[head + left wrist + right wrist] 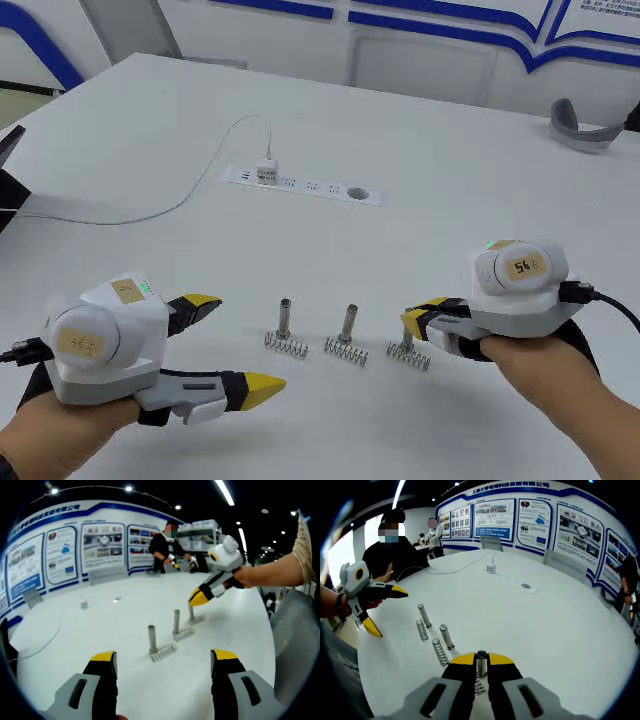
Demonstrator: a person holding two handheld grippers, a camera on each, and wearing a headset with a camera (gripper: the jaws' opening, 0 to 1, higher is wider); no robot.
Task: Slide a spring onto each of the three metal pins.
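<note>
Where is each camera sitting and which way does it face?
Head view: on the headset, looking down at three pins; left tongs, right tongs, hands show.
Left gripper view: on left tongs, open jaws facing right tongs.
Right gripper view: on right tongs, shut on right pin, facing left tongs.
All share the pins and springs.

The right gripper [418, 318] hides the top of the right-hand pin [407, 342], its jaws clamped round the shaft also cover most of the spring [479, 686] beneath, the wall posters [535, 517] carry print too small to read, and a grey band [585, 128] runs off the edge.
</note>
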